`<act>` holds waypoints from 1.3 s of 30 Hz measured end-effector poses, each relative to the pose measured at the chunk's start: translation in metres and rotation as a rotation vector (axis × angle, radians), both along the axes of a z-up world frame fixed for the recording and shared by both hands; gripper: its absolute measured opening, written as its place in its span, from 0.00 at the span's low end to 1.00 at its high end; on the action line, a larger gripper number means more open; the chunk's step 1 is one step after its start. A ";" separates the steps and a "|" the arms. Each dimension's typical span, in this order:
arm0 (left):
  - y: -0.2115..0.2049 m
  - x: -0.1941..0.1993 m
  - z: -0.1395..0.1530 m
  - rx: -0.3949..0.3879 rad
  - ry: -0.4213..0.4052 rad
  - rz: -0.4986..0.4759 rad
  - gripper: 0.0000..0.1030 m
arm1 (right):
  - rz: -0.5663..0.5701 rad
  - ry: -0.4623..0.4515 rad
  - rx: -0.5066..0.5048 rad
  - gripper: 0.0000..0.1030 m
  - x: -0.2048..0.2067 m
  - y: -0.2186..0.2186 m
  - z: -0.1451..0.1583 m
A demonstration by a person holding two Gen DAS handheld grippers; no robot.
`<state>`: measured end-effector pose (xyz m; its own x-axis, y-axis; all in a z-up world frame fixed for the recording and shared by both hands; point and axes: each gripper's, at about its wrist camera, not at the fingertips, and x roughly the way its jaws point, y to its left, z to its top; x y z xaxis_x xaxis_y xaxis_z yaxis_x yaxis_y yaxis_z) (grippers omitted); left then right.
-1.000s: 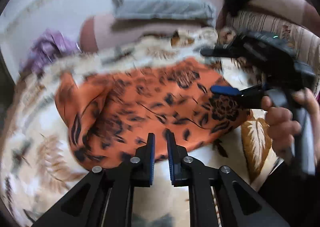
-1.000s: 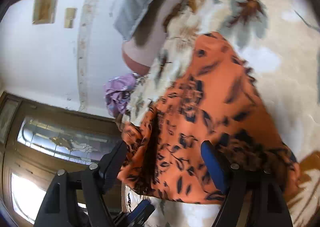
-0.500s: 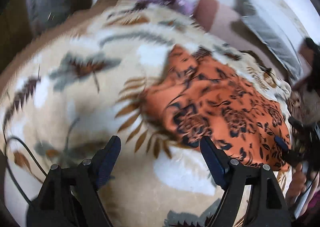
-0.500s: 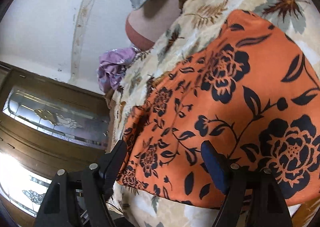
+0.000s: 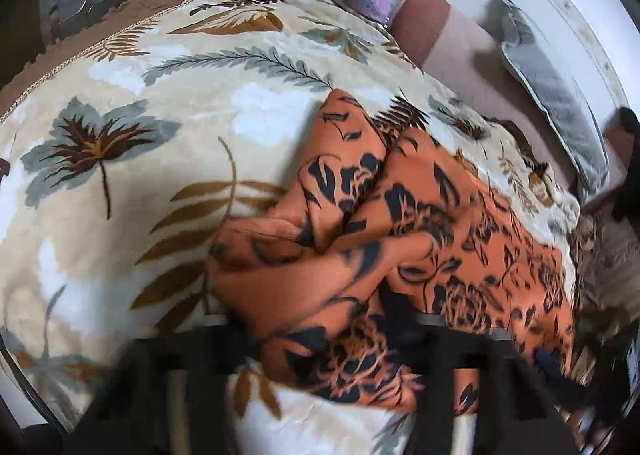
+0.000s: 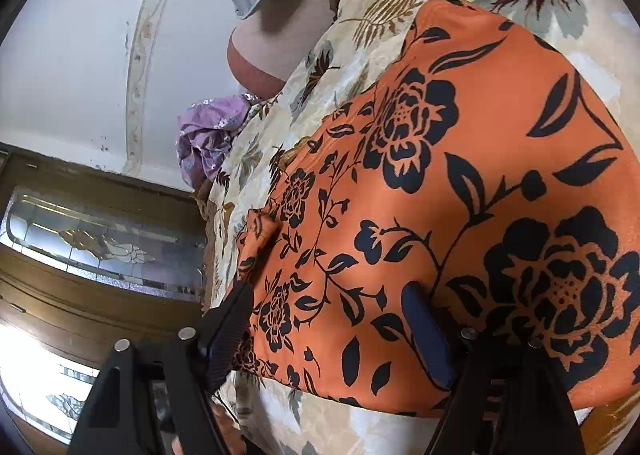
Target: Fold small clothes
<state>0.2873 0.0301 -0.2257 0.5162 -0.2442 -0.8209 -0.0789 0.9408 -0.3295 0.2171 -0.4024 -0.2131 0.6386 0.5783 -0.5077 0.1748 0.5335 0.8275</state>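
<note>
Since a moment ago, we see the left gripper has swung down over the orange floral cloth; its jaws are closing, bunched folds between them, blurred. Cloth is thin, silky, rumpled at left, lying on a plush leaf-print blanket. The right gripper stays spread, unclamped, over the cloth's near edge. Bare blanket left.
</note>
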 end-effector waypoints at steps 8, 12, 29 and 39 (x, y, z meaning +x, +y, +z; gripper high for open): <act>-0.058 -0.022 0.064 0.066 -0.233 -0.198 0.12 | -0.033 -0.021 0.018 0.77 0.001 -0.012 0.007; -0.132 -0.064 0.082 0.168 -0.321 -0.440 0.11 | -0.011 -0.029 0.059 0.77 0.012 -0.022 0.011; -0.172 -0.080 0.079 0.124 -0.307 -0.605 0.11 | 0.158 0.091 0.499 0.77 0.018 -0.053 -0.036; -0.150 -0.086 0.081 0.094 -0.296 -0.569 0.11 | 0.149 0.142 0.729 0.77 0.042 0.015 -0.060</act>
